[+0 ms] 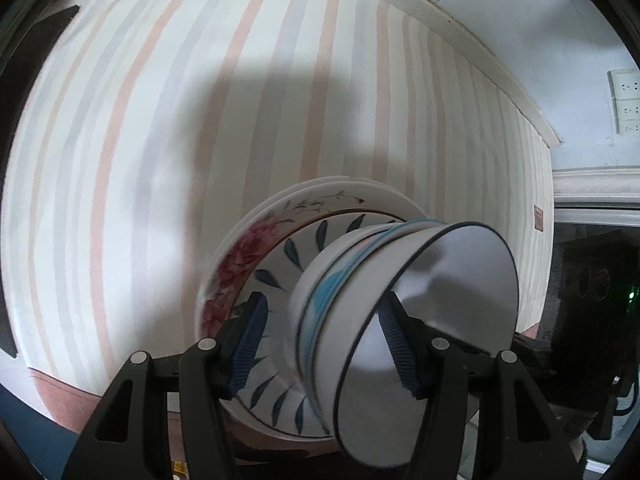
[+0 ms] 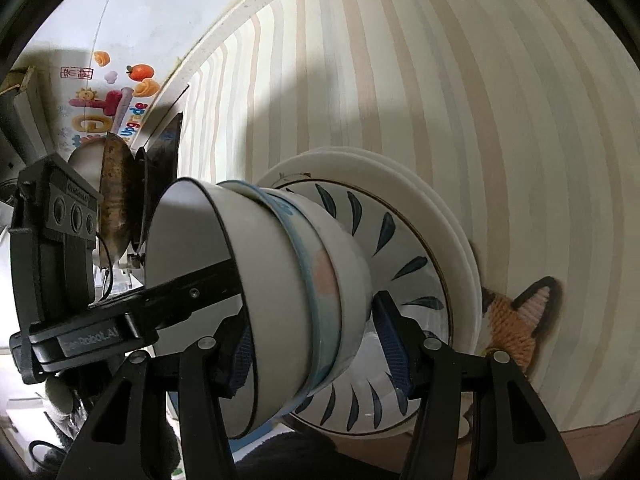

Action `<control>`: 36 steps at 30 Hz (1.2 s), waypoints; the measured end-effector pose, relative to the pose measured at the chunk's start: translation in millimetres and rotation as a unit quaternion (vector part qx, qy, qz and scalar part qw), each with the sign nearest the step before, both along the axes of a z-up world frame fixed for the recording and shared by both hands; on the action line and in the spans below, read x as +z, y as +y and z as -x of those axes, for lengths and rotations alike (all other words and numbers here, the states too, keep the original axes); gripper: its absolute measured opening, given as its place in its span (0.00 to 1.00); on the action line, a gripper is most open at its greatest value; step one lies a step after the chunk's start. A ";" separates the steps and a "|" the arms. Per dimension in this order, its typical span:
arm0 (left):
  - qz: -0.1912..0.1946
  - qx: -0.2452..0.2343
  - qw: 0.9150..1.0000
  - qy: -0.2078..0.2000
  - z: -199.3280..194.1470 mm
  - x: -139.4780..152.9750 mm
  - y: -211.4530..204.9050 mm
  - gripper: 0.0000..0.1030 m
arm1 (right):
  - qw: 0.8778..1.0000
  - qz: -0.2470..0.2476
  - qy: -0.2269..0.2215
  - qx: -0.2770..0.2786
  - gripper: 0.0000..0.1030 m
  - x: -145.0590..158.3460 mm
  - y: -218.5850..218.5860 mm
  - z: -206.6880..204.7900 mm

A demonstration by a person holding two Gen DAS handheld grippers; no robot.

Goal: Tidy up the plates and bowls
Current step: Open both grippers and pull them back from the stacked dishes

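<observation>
Three bowls sat nested together on a pile of plates, the whole stack low and just right of centre in the left wrist frame and at lower centre in the right wrist frame, on a striped cloth of cream, pink and grey bands. The top bowl was plain white with a thin dark rim line; the middle bowl carried blue banding and a faint pink patch; the bottom bowl was plain white. Beneath them lay a leaf-pattern plate with dark blue strokes radiating inside a thin brown ring, then a floral plate with red blooms, and further white plate rims under that whose count could not be told. The left gripper stood about half open, one blue pad inside the top bowl and the other outside the nested stack, so it straddled the bowl walls; whether the pads pressed could not be told. The right gripper was likewise about half open around the bowls from the opposite side, contact unclear. A knitted orange cat lay at the lower right beside the plates.
</observation>
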State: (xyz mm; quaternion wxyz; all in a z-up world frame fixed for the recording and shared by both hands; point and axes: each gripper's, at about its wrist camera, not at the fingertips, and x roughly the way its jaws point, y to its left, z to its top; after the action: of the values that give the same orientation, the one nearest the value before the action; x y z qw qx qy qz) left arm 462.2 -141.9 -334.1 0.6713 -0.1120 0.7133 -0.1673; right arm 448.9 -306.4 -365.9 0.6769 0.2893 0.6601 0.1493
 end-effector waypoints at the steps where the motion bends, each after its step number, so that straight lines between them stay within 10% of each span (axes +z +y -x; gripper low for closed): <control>1: -0.002 0.001 1.000 -0.003 1.4 2.6 2.0 0.54 | 1.000 0.002 -0.002 -0.001 0.57 2.5 -0.9 0.9; 19: -0.092 -0.001 0.979 -0.180 71.1 110.1 29.0 0.56 | 0.983 0.138 -0.123 -0.017 0.70 127.3 17.7 71.9; 25: -0.120 0.004 0.963 -0.240 108.9 142.4 30.6 0.89 | 0.963 0.205 -0.172 -0.023 0.87 174.5 24.1 118.4; 36: -0.136 0.043 0.933 -0.330 204.5 206.2 26.4 0.98 | 0.912 0.293 -0.281 -0.057 0.94 256.3 21.5 221.3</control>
State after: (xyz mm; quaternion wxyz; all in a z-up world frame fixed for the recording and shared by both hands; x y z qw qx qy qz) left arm 257.7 -115.5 -127.9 0.8841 0.0118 0.4622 -0.0672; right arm 227.6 -285.0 -109.6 0.8962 0.0612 0.4392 -0.0142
